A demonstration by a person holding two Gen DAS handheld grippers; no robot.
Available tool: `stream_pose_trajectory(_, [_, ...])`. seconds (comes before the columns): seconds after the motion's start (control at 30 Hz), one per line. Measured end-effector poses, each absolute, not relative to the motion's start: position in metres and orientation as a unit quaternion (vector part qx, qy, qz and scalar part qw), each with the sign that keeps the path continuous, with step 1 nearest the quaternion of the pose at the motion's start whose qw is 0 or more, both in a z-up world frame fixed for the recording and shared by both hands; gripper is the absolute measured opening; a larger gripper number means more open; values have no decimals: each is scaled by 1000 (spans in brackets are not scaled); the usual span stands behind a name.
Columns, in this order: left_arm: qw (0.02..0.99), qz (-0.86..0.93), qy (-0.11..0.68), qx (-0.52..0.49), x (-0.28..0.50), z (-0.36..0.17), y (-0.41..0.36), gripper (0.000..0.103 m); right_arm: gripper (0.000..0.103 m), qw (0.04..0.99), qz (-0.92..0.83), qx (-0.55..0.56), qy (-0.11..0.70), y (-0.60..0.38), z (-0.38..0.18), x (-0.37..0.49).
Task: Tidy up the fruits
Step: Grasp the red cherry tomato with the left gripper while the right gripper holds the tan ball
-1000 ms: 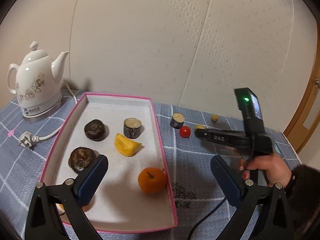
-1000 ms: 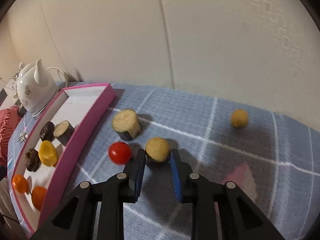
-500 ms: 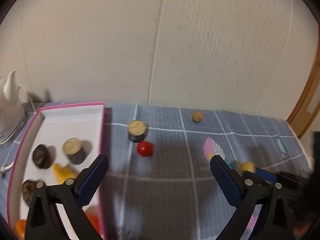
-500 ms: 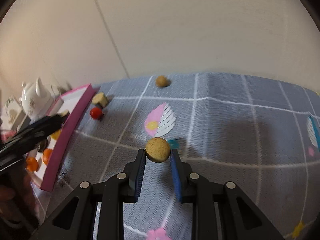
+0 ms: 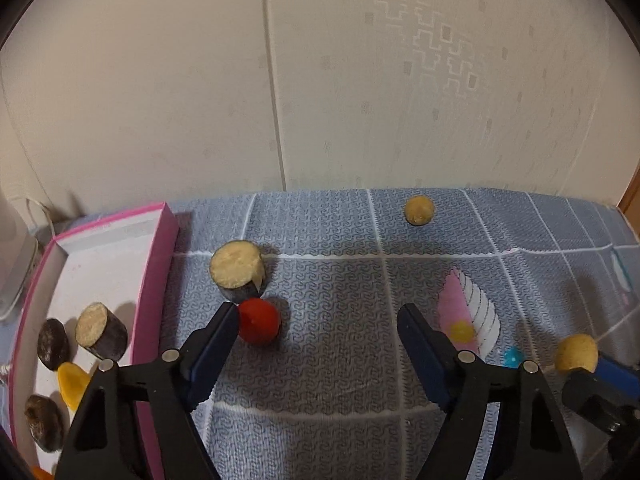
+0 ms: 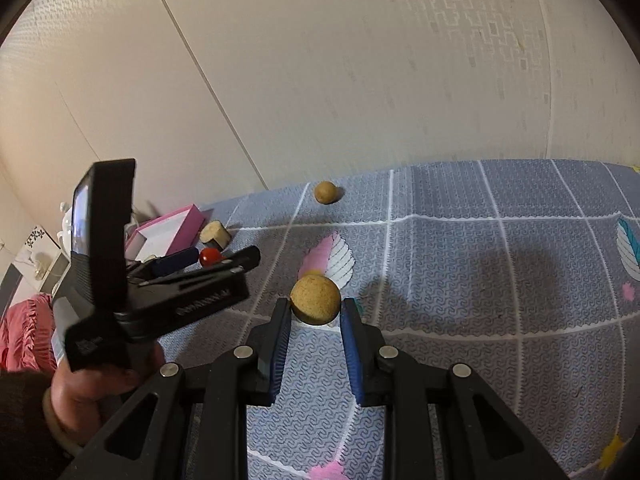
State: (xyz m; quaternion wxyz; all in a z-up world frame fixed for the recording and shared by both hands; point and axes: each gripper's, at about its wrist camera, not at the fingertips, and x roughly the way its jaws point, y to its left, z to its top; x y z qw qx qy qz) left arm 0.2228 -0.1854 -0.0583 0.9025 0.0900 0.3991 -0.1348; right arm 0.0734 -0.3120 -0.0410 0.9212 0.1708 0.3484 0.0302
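Note:
My right gripper (image 6: 315, 312) is shut on a tan round fruit (image 6: 315, 299), held above the blue tablecloth; it also shows in the left wrist view (image 5: 576, 353). My left gripper (image 5: 318, 320) is open low over the cloth, its left finger touching a red cherry tomato (image 5: 259, 321). A dark-skinned cut fruit piece (image 5: 237, 271) stands just behind the tomato. A second tan round fruit (image 5: 418, 209) lies farther back. The pink-rimmed tray (image 5: 154, 236) at the left holds several fruit pieces.
The wall stands close behind the table's far edge. A white kettle base (image 5: 16, 264) sits left of the tray. The cloth has leaf prints (image 5: 472, 312). The person's left hand (image 6: 96, 384) holds the left gripper's body in the right wrist view.
My left gripper swung right from over the tray and came down beside the tomato. My right gripper lifted the tan fruit away from the tomato and moved right.

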Motion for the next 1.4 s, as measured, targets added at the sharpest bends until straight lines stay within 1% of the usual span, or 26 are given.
stream_pose_trajectory(0.13, [908, -133, 387, 91, 222, -60, -182, 73, 25, 920, 28, 174, 350, -313, -41, 71])
stream_pose_trajectory(0.37, [918, -119, 375, 46, 217, -56, -154, 73, 25, 920, 25, 175, 349, -314, -42, 71])
stream_pose_trajectory(0.5, [914, -120, 383, 60, 222, -58, -151, 73, 25, 920, 27, 175, 350, -313, -43, 71])
stream_pose_trajectory(0.53, [913, -113, 386, 66, 224, -59, -152, 69, 25, 920, 27, 176, 350, -313, -43, 72])
stream_pose_trajectory(0.67, [910, -96, 398, 60, 233, -64, -148, 63, 25, 920, 28, 176, 348, -314, -42, 72])
stream_pose_trajectory(0.73, [906, -96, 408, 63, 238, -67, -147, 57, 25, 920, 29, 177, 347, -315, -42, 72])
stream_pose_trajectory(0.77, [902, -93, 416, 69, 242, -70, -147, 53, 25, 920, 29, 177, 348, -315, -42, 72])
stream_pose_trajectory(0.83, [900, -98, 419, 65, 245, -71, -147, 42, 25, 920, 29, 177, 349, -314, -42, 72])
stream_pose_trajectory(0.87, [900, -97, 419, 70, 245, -71, -148, 40, 25, 920, 29, 177, 349, -314, -42, 72])
stream_pose_trajectory(0.93, [901, -102, 416, 75, 243, -72, -150, 27, 25, 919, 29, 178, 350, -314, -43, 73])
stream_pose_trajectory(1.13, [903, -114, 408, 74, 233, -68, -152, 26, 25, 920, 32, 176, 349, -314, -43, 75])
stream_pose_trajectory(1.4, [906, -150, 390, 66, 196, -59, -152, 26, 25, 920, 36, 176, 349, -314, -44, 76])
